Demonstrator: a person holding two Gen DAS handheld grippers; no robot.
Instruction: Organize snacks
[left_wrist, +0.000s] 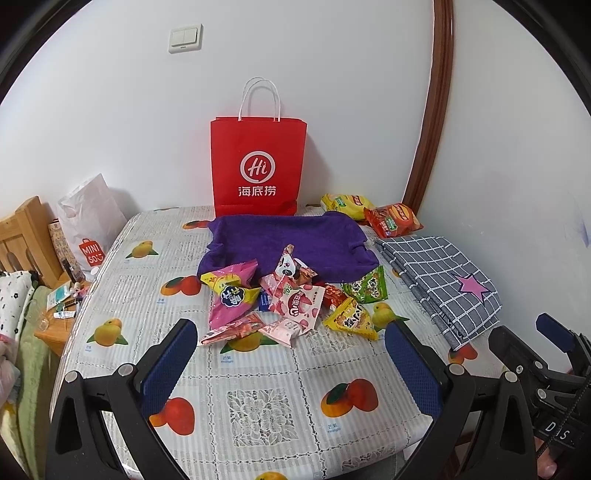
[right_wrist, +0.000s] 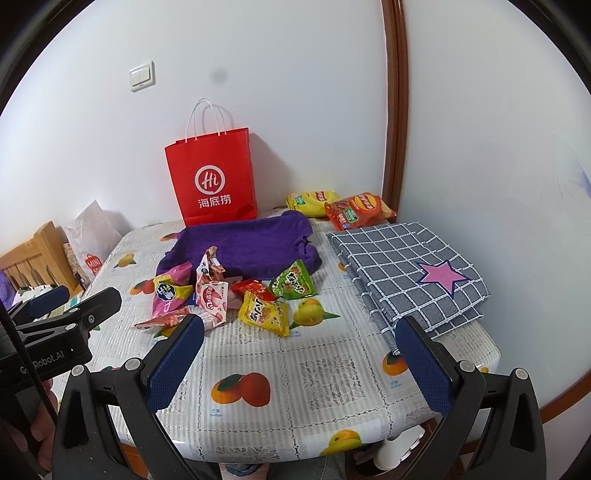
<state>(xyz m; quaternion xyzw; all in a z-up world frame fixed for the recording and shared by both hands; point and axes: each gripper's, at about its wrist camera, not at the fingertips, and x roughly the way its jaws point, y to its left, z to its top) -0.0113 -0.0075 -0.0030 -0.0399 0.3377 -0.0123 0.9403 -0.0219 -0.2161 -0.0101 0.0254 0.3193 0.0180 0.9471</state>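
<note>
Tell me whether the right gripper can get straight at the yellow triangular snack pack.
Probably yes. The right gripper is open, and only bare tablecloth lies between it and the yellow triangular snack pack, which sits at the pile's near edge.

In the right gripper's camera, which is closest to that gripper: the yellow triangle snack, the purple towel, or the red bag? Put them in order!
1. Yellow triangle snack, just ahead of the right gripper.
2. Purple towel, mid-table behind the snack pile.
3. Red bag, standing at the wall.
</note>
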